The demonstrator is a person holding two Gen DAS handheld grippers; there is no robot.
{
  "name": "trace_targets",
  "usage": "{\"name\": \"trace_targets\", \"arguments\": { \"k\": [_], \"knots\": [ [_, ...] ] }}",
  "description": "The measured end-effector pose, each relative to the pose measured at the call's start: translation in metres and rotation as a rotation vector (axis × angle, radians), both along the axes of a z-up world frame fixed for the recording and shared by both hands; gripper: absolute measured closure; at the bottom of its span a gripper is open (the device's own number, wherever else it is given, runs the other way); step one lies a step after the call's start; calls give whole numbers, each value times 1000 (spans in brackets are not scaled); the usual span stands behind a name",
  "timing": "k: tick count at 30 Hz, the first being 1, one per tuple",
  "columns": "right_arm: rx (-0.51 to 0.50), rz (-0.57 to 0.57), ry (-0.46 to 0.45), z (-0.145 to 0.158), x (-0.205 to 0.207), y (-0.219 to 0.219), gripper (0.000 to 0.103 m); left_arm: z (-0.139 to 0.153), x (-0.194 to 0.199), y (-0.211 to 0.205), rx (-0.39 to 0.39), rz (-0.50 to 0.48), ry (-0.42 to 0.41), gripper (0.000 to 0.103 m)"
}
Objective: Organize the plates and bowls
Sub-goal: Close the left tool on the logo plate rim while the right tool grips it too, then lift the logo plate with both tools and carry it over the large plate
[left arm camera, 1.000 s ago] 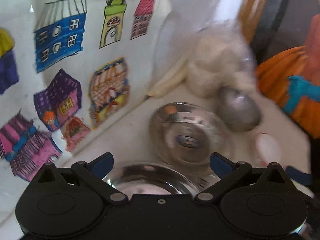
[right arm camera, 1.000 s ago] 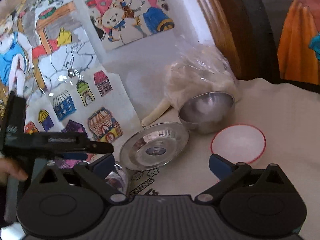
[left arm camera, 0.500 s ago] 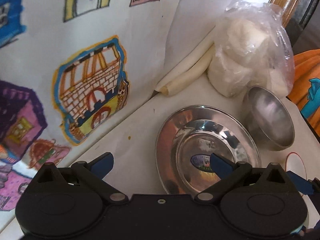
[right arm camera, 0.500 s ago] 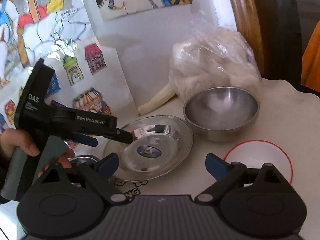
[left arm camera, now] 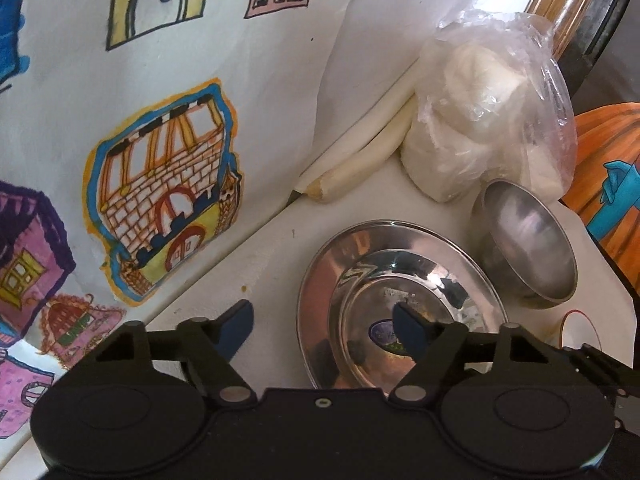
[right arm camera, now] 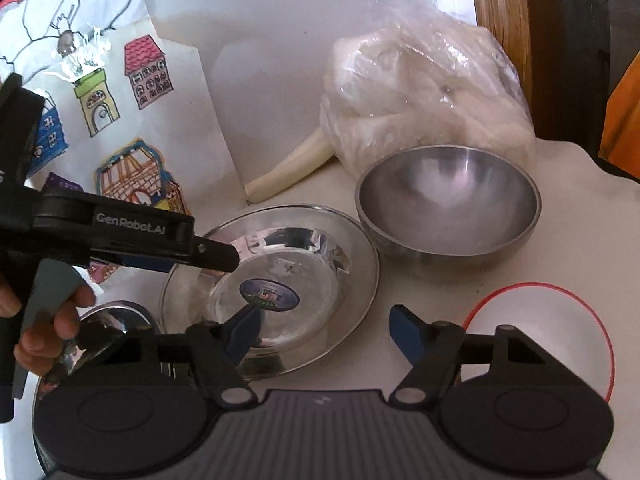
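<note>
Step in hand: approach to the steel plate (right arm camera: 276,288); judged an early stage, nothing yet stacked or lifted
Steel plate: lies flat on the white surface (right arm camera: 432,292), near the wall-side edge, just beside the steel bowl (right arm camera: 448,204)
Steel bowl: stands upright by the back edge, against a clear bag of white goods (right arm camera: 424,92)
White plate: red-rimmed white plate (right arm camera: 552,332), set toward the right edge, apart from the steel plate
Left gripper (left arm camera: 324,324): fingers (left arm camera: 408,332) spread, jaws just narrowed; the plate's near rim lies between them, no contact visible
Right gripper (right arm camera: 324,330): fingers (right arm camera: 406,330) spread, jaws just narrowed; only bare surface and plate edge between them, nothing pinched
Second steel dish: partly seen under the hand (right arm camera: 44,320) at the near left corner; kind cannot be told
Next move: one finger is to be brought under the thin rim, then closed; the polished steel is judged liable to slip
</note>
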State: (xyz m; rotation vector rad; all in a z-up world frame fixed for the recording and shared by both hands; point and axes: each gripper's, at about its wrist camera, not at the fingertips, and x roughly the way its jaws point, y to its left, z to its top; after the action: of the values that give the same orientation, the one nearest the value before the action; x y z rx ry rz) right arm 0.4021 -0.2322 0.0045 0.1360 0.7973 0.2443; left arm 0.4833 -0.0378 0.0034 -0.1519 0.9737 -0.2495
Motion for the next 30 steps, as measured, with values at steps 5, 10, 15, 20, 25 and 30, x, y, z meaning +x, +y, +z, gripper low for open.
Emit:
{"name": "trace_targets", "arguments": {
  "k": [5, 10, 15, 20, 25, 30],
  "knots": [
    [-20, 11, 21, -1, 5, 6, 37, 0, -2, 0, -18, -1, 0, 44],
    [-38, 11, 30, -3, 8, 10, 43, -1, -4, 1, -46, -13, 1, 53],
    [-29, -10, 36, -3, 11, 9, 50, -2, -5, -2, -57, -16, 4, 57],
    [-5, -34, 41, -4, 10, 1, 62, -2, -4, 0, -44, 6, 7, 71],
    [50, -36, 43, -4, 11, -7, 62, -4, -4, 3, -30, 8, 11, 73],
    [56, -44, 49, -3, 14, -8, 64, -3, -4, 0, -11, 8, 6, 72]
  ]
}}
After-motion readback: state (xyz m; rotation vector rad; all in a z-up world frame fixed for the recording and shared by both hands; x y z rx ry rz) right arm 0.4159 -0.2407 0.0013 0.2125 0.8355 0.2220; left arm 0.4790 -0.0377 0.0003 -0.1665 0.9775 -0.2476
